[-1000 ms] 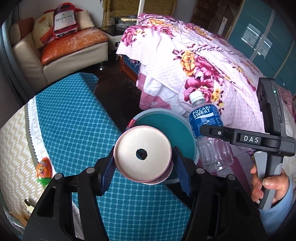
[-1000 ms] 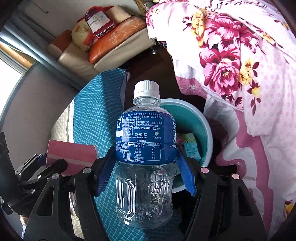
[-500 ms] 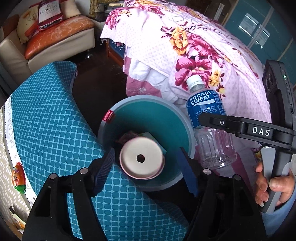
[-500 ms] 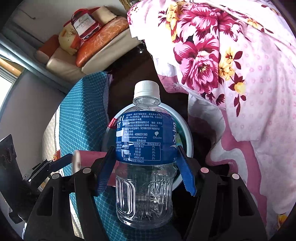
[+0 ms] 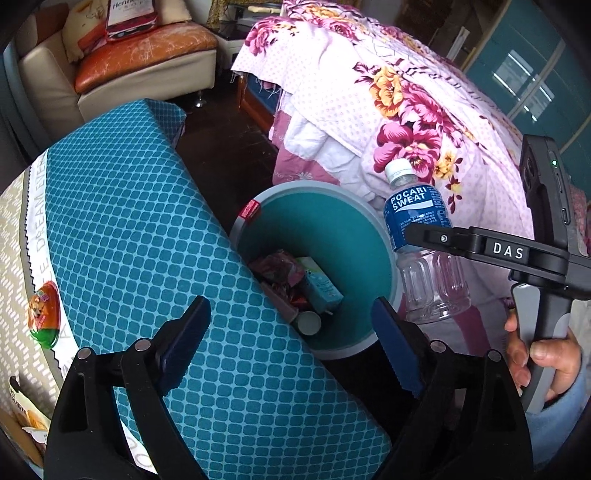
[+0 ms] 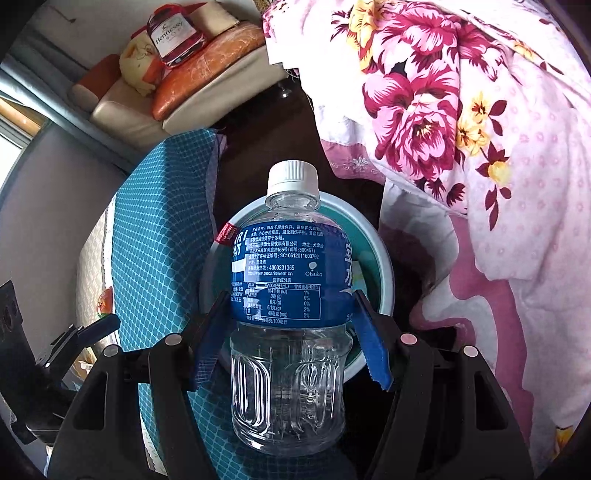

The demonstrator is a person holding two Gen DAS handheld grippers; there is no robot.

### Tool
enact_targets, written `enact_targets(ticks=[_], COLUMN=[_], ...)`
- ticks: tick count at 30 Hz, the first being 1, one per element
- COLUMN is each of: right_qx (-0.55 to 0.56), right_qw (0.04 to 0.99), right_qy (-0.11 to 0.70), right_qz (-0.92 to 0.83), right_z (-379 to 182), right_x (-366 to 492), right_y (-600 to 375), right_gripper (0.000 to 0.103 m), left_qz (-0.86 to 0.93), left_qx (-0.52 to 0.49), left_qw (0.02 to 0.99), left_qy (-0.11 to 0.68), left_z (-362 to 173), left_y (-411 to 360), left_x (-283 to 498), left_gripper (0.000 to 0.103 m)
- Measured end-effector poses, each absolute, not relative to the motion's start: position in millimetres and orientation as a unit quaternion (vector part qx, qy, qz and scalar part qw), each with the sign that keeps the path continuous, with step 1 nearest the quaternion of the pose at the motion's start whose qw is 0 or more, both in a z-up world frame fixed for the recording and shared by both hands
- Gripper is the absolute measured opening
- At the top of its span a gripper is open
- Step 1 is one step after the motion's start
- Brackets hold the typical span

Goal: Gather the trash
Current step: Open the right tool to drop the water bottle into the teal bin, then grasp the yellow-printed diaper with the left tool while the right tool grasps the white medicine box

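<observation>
Now right tool (image 6: 291, 332) clamped on bottle (image 6: 290, 295) above bin (image 5: 384, 236); left tool (image 5: 291, 332) opening, nothing between.

Bottle (image 5: 417, 236) label: "POCARI SWEAT", "Otsuka", "4000231365". Right gripper (image 5: 421, 236) arm: "DAS". Far red bag (image 6: 173, 35): "Hennessy". Tablecloth (image 5: 147, 258) border: "DREAM".

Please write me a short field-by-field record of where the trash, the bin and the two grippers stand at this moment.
bin: teal trash bin on the floor between the teal-covered table and the floral bedspread
bin contents: wrappers, a small carton, a round cup-like item
left gripper: above the bin's near rim, jaws opening, nothing between them
right gripper: closed on the Pocari Sweat bottle
bottle: capped, empty-looking, upright, held beside and over the bin
</observation>
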State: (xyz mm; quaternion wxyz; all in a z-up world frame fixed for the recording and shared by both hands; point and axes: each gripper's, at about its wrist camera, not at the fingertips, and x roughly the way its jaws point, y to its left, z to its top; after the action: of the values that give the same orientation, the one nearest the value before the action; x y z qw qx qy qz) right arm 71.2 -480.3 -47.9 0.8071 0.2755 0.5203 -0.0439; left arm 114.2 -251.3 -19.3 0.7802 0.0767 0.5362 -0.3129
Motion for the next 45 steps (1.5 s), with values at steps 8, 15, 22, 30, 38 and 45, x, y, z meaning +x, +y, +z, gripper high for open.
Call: enact_targets(ticks=[8,15,22,30,38,45], right_qx=[0.272,0.264,0.257,0.225,0.188,0.158], right_qw=[0.8,0.799,0.794,0.797,0.795,0.792], right_qy=[0.533,0.54,0.551,0.561,0.575,0.587], right_qz=[-0.037,-0.034,-0.021,0.006,0.036,0.061], right_z=[-49,-41,-35,-21,-13,-7], right_x=[79,75,68,60,56,52], right_y=[-464,-446,-418,-367,-316,-274], right_gripper=[0.072,0.075,0.076,0.077,0.078,0.078], left_qz=[-0.304,-0.293,-0.28,-0.253,-0.222,-0.201], left_qx=[0.062,0.043,0.034,0.017,-0.009,-0.034], left_qw=[0.78,0.783,0.795,0.81,0.82,0.826], left_qy=[0.544,0.547,0.538,0.529,0.527,0.526], left_z=[-23,-21,-10,-1,6,10], left_y=[-226,-195,-155,-100,-36,12], left_x=[108,100,87,71,54,33], left_gripper=[0.092,0.092,0.092,0.092,0.093,0.093])
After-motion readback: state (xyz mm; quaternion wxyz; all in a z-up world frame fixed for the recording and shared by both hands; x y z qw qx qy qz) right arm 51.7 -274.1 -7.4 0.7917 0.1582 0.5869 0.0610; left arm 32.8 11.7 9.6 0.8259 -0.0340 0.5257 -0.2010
